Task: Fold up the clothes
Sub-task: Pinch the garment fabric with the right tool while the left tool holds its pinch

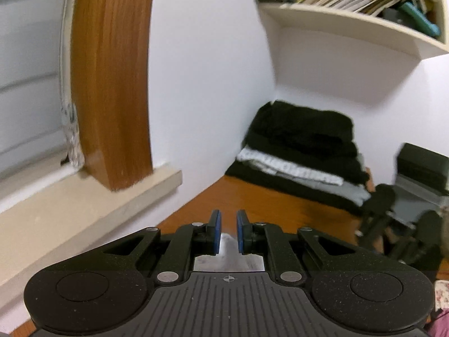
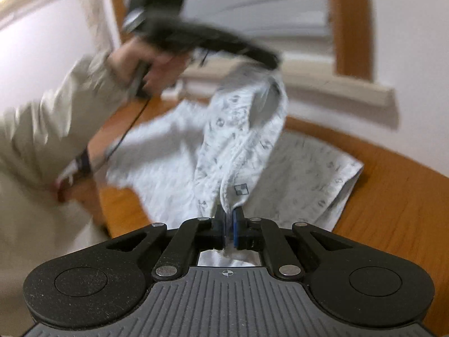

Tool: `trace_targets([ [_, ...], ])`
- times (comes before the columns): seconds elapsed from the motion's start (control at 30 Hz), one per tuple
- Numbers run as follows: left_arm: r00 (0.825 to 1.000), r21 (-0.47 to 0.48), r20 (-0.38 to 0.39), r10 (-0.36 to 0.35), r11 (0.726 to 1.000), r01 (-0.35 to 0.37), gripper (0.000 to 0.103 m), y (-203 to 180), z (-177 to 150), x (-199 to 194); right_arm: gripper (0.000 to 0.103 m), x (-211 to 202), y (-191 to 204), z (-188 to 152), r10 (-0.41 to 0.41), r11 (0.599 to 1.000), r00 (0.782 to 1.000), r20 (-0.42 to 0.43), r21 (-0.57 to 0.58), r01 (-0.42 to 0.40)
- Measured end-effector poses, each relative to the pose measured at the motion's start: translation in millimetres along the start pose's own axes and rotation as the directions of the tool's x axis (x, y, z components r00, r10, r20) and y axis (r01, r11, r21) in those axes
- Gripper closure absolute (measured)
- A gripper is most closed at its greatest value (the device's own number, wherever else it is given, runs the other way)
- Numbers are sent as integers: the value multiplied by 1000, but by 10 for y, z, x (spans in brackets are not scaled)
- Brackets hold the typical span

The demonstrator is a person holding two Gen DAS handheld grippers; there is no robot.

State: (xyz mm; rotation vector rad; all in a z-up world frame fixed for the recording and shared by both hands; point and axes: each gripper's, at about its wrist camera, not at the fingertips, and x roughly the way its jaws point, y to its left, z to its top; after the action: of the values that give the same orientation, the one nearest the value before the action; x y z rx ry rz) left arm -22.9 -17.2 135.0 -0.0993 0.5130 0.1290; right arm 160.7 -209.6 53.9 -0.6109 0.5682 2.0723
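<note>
Garment: white patterned cloth (image 2: 238, 151), lifted at two points above your wooden table (image 2: 393, 196), its lower part still spread on the tabletop.
Right gripper: your right gripper (image 2: 229, 221) is clenched on a fold of the cloth; the fabric runs up from between the blue pads, with a small square mark just above them.
Left gripper: your left gripper (image 1: 228, 231) has its blue pads drawn close with a narrow gap; white fabric shows low between the fingers, and the right wrist view shows the cloth hanging from its blurred tip (image 2: 269, 59), so it is grasping the garment.
Left hand: your hand (image 2: 157, 67) wraps the gripper handle, a beige sleeve (image 2: 56, 129) behind it; blurred.
Nearby stock: folded stack of black and white-grey clothes (image 1: 303, 151) in the table corner against the wall, well apart from the lifted cloth.
Above stack: wall shelf (image 1: 350, 19) crowded with books.
Surroundings: window with wooden frame (image 1: 112, 84) and pale sill (image 1: 84, 196) beside the table.
</note>
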Motion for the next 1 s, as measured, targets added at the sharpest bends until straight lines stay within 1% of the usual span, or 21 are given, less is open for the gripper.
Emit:
trace_targets([
  [0.1, 998, 0, -67, 10, 1000, -10, 91, 54, -126, 191, 94, 106, 2, -105, -32, 999, 998, -59, -5, 32],
  [0.2, 995, -24, -103, 14, 1000, -17, 90, 122, -290, 271, 86, 137, -66, -185, -69, 998, 995, -65, 7, 69],
  [0.23, 994, -41, -110, 13, 999, -17, 83, 152, -339, 273, 85, 132, -86, -204, -76, 997, 995, -63, 10, 77],
  [0.3, 994, -69, -113, 1, 998, -9, 74, 178, -436, 220, 85, 120, -112, -236, -85, 996, 995, -58, 14, 86],
  [0.37, 993, -85, -120, -21, 996, 10, 71, 166, -532, 151, 83, 111, -129, -278, -78, 997, 996, -53, 20, 79],
  [0.4, 991, -89, -129, -31, 996, 19, 66, 153, -582, 128, 83, 112, -132, -297, -75, 997, 996, -49, 25, 76],
  [0.43, 989, -88, -145, -31, 996, 18, 60, 127, -634, 117, 81, 113, -134, -314, -75, 997, 996, -45, 31, 77],
  [0.47, 986, -88, -161, -32, 996, 17, 57, 102, -685, 110, 76, 113, -137, -331, -76, 996, 996, -41, 37, 77],
  [0.5, 984, -86, -177, -35, 996, 20, 52, 79, -727, 121, 74, 115, -143, -346, -79, 996, 996, -36, 42, 81],
  [0.53, 980, -84, -193, -39, 996, 23, 45, 56, -770, 132, 70, 124, -157, -356, -81, 995, 996, -32, 47, 82],
  [0.6, 976, -82, -218, -32, 997, 14, 39, 29, -823, 181, 66, 151, -172, -377, -82, 995, 996, -29, 55, 83],
  [0.7, 968, -89, -251, -14, 996, -8, 38, 23, -870, 297, 67, 184, -157, -403, -85, 995, 996, -36, 48, 87],
  [0.73, 965, -91, -262, -12, 996, -12, 39, 23, -886, 336, 83, 173, -147, -405, -87, 995, 996, -29, 42, 88],
  [0.77, 963, -86, -269, -10, 996, -13, 41, 22, -900, 372, 93, 147, -132, -403, -90, 995, 996, -16, 33, 91],
  [0.8, 964, -82, -266, -16, 997, -7, 57, 23, -911, 388, 94, 100, -110, -393, -106, 994, 994, 3, 20, 105],
  [0.83, 966, -89, -257, -28, 996, 5, 93, 35, -911, 382, 96, 37, -89, -371, -121, 993, 992, 22, 9, 121],
  [0.87, 969, -94, -243, -38, 995, 15, 100, 43, -907, 368, 97, -40, -69, -340, -126, 992, 991, 38, -2, 126],
  [0.9, 979, -90, -204, -32, 996, 14, 101, 28, -880, 316, 97, -133, -44, -305, -136, 990, 989, 59, -15, 137],
  [0.93, 989, -70, -144, -22, 997, 12, 101, -4, -839, 228, 97, -198, -24, -277, -148, 988, 987, 63, -29, 150],
  [0.97, 996, -66, -80, -38, 997, 33, 101, -19, -794, 131, 97, -242, -8, -256, -157, 986, 986, 55, -42, 159],
  [1.0, 998, -63, -24, -51, 997, 49, 101, -34, -746, 42, 97, -245, 6, -252, -169, 984, 985, 34, -56, 171],
])
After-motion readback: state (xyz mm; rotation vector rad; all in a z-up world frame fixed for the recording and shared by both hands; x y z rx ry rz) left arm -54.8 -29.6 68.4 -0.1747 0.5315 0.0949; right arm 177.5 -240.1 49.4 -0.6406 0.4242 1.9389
